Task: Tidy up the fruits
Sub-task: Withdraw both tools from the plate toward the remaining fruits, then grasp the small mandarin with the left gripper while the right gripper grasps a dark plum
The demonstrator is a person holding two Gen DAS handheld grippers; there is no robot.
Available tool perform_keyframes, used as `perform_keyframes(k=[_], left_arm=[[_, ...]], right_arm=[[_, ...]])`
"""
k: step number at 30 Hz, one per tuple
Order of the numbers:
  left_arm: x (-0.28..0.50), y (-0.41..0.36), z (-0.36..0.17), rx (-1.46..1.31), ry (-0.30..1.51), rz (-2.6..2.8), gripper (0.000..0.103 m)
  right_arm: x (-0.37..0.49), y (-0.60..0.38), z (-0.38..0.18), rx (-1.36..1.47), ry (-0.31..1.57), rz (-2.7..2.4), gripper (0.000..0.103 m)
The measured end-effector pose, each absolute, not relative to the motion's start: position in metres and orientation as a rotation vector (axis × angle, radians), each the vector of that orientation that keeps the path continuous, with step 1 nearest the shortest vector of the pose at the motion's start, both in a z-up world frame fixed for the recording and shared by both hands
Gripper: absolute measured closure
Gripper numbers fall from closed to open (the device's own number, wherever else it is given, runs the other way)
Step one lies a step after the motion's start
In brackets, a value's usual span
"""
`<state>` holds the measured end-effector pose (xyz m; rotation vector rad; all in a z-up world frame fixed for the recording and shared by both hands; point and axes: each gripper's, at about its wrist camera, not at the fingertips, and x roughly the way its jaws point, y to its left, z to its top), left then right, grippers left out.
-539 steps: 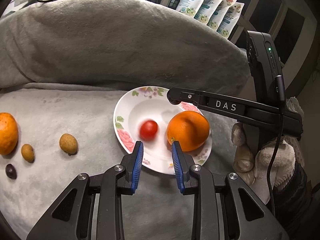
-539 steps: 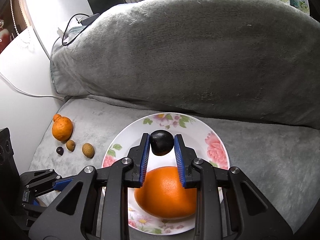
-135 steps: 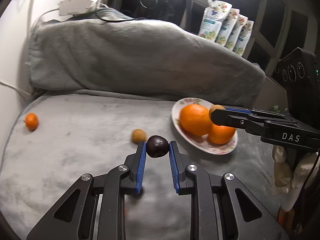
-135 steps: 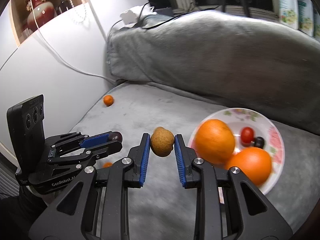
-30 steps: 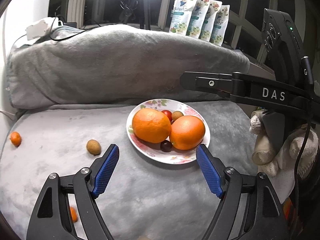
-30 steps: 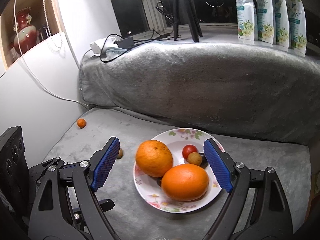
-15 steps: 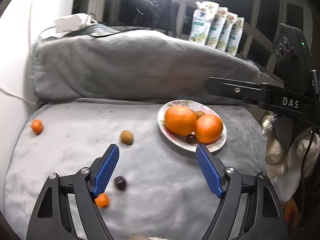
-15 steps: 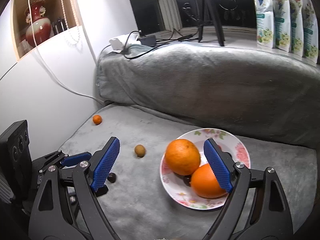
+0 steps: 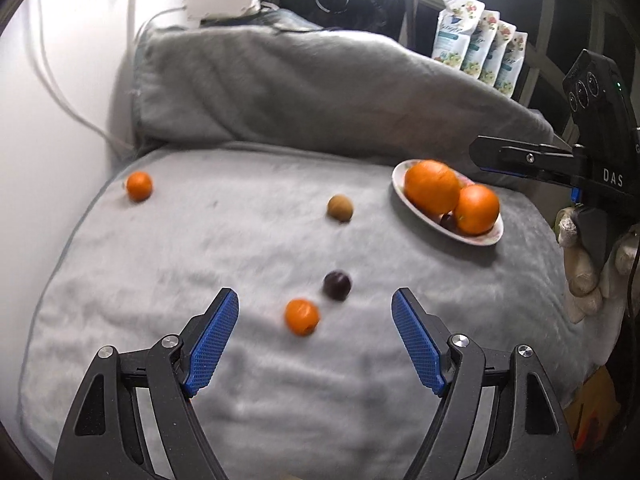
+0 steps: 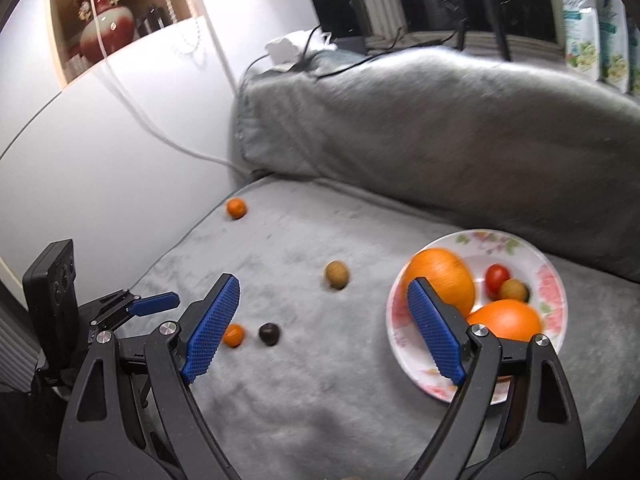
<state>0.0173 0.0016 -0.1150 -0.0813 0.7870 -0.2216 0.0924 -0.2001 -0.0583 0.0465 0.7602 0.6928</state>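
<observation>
**Grey couch, fruit scattered**

Grey blanket (image 9: 248, 240) covered the seat. Plate (image 10: 554, 280) at right held two oranges (image 10: 438, 280), a tomato (image 10: 497, 275) and more. Loose: small orange (image 9: 302, 316), dark plum (image 9: 337, 285), brown fruit (image 9: 340, 208). Left gripper (image 9: 315, 340) and right gripper (image 10: 323, 322) both spread wide, holding nothing.

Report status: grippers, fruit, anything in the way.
Left gripper open, empty. Right gripper open, empty. Plate holds two oranges and small fruit. Four loose on blanket: small orange, dark plum, brown fruit, far orange. Nothing blocking them.
</observation>
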Motion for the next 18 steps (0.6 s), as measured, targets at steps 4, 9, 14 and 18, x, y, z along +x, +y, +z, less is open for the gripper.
perform_keyframes(k=[4, 9, 14, 18], left_arm=[[0.017, 0.008, -0.124, -0.099, 0.806, -0.225, 0.025], [0.02, 0.008, -0.133, -0.124, 0.836, -0.253, 0.038], [0.024, 0.007, -0.141, -0.145, 0.863, -0.278, 0.049], [0.029, 0.004, -0.145, -0.147, 0.873, -0.284, 0.053]], right_arm=[[0.089, -0.184, -0.07, 0.031, 0.794, 0.73, 0.015], [0.088, -0.165, -0.083, 0.021, 0.842, 0.774, 0.024], [0.092, -0.147, -0.1, 0.023, 0.912, 0.808, 0.035], [0.098, -0.136, -0.116, 0.037, 0.971, 0.82, 0.045]])
